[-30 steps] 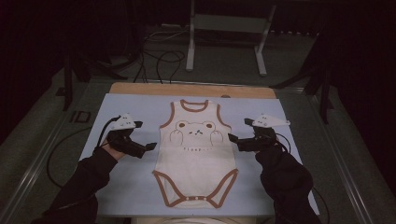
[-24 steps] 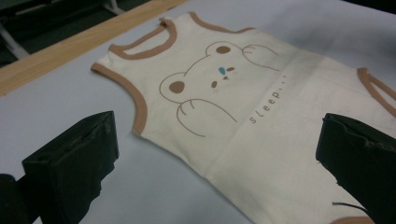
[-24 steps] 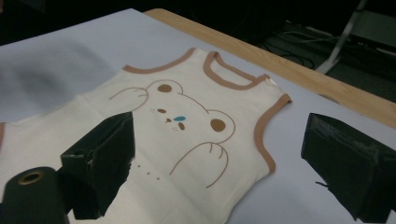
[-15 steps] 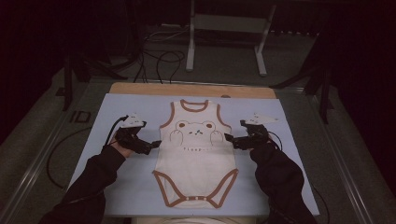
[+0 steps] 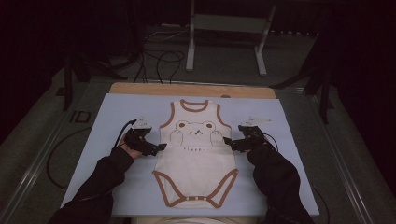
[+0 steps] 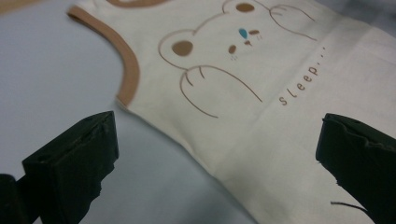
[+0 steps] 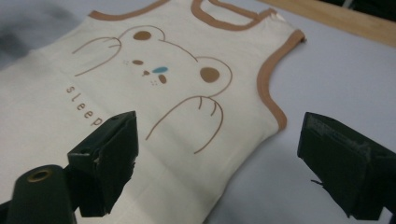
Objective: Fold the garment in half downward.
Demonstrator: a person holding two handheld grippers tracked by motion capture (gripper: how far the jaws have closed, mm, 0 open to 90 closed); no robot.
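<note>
A cream baby bodysuit (image 5: pixel 196 149) with brown trim lies flat, face up, in the middle of the pale blue mat (image 5: pixel 289 140), neck opening away from the person and snap crotch toward them. On its chest is a line-drawn bear (image 6: pixel 219 51) with brown ears, a small teal nose and paws raised beside its face, and beneath it the word "sleep..." (image 6: pixel 301 81) in small brown letters, readable in both gripper views. The left gripper (image 5: pixel 159 148) sits right at the garment's left side edge, just below the armhole; its view has the jaws spread wide, one over bare mat, the other over the cream cloth, straddling that edge and clamping nothing. The right gripper (image 5: pixel 229 142) mirrors it at the right side edge, jaws likewise wide apart across the seam under the brown armhole binding (image 7: pixel 273 79), nothing between them. A strip of wooden board (image 5: pixel 191 89) shows past the mat's far edge.
</note>
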